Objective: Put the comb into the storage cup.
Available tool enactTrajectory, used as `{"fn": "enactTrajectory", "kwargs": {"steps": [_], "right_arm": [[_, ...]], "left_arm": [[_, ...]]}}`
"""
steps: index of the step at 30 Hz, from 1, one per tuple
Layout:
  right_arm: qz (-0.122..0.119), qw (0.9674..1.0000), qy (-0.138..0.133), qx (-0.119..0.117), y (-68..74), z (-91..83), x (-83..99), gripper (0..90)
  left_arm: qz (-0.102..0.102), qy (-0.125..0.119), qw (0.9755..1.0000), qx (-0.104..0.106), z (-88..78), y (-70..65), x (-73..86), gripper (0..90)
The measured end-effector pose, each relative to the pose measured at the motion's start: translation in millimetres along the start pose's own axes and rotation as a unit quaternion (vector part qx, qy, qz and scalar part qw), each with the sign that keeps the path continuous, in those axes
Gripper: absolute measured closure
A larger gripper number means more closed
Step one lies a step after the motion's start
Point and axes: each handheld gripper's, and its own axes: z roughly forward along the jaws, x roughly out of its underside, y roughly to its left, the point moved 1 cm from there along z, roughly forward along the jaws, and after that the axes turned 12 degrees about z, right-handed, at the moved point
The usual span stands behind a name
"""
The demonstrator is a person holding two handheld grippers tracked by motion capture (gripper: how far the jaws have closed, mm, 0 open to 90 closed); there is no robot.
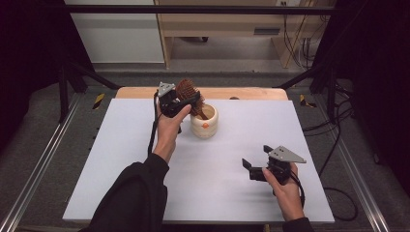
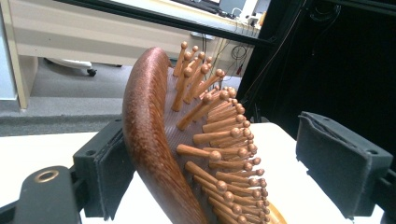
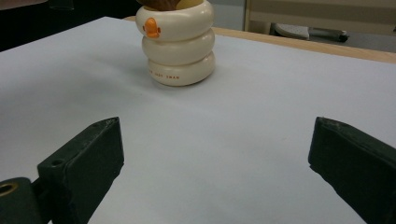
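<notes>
Centre top of high view: brush (image 1: 188,90) stands in cup (image 1: 204,126) | left hand-held gripper (image 1: 186,103) unclenched, right (image 1: 252,169) agape; step: releasing | next: withdraw clear.

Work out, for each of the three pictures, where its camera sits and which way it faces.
High view: above the person's side, looking forward and down on the table; both forearms and grippers show.
Left gripper view: rides the left gripper, looking along its jaws at the hairbrush.
Right gripper view: rides the right gripper, low over the table, facing the holder.
Shared: the holder and brush also show in the high view.
</notes>
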Motion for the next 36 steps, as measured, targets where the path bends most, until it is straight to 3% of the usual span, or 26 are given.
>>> {"fn": "enactTrajectory", "kwargs": {"steps": [36], "right_arm": [[-0.001, 1.0, 0.002, -0.001, 0.4, 0.5, 0.3, 3.9]], "left_arm": [[-0.006, 0.002, 1.0, -0.006, -0.7, 2.6, 0.3, 6.8]]}}
